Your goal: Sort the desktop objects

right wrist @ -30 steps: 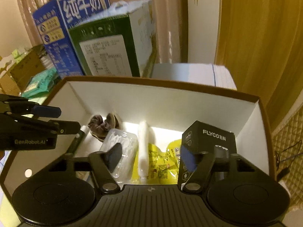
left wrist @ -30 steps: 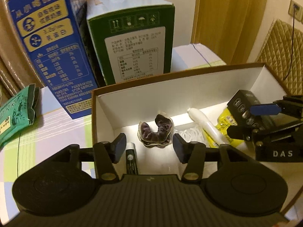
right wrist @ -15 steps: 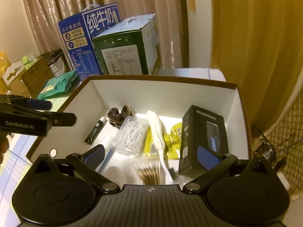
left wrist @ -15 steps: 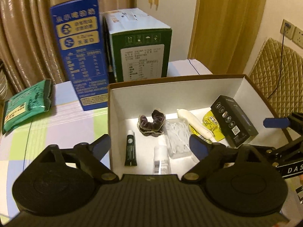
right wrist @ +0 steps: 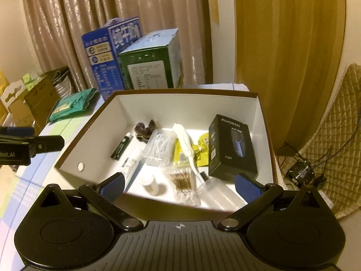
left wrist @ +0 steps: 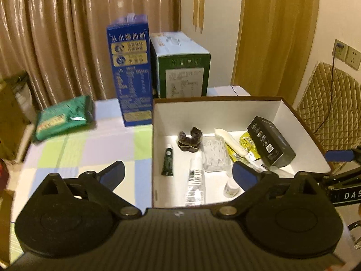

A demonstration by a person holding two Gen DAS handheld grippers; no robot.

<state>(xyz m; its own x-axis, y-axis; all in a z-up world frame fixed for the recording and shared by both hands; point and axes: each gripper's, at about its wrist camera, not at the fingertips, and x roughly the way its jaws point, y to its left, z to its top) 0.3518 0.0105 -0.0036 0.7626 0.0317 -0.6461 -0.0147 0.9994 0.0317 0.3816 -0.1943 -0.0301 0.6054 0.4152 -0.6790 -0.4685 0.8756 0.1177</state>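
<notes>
1. Two grippers are seen held above the near edge of the table, each with its jaws spread wide and nothing between them: the left gripper [left wrist: 178, 176] over the box's near left corner, the right gripper [right wrist: 179, 187] over the box's near wall.
2. An open cardboard box [right wrist: 187, 103], brown outside and white inside, is placed on the right part of the checked tablecloth [left wrist: 74, 149].
3. Along the box's left wall a dark green tube [right wrist: 121, 146] is laid, with a white barcoded tube [left wrist: 195, 181] just beside it toward the near wall.
4. A dark scrunchie [left wrist: 190, 139] is found near the far wall, and a clear case of white picks [right wrist: 159, 147] lies next to it.
5. A white slender packet [right wrist: 183, 141] is laid across a yellow sachet [right wrist: 204, 149] in the middle.
6. A black Flyco box [right wrist: 231, 149] is set against the right wall.
7. Near the near wall a small white bottle [right wrist: 149, 183], a bag of cotton swabs [right wrist: 181, 179] and a clear bottle [right wrist: 216, 194] are gathered.
8. Behind the box, at the table's far edge, a blue milk carton [left wrist: 129, 72] and a green carton [left wrist: 182, 72] are stood side by side; a green pouch [left wrist: 63, 117] is left at the far left corner.
</notes>
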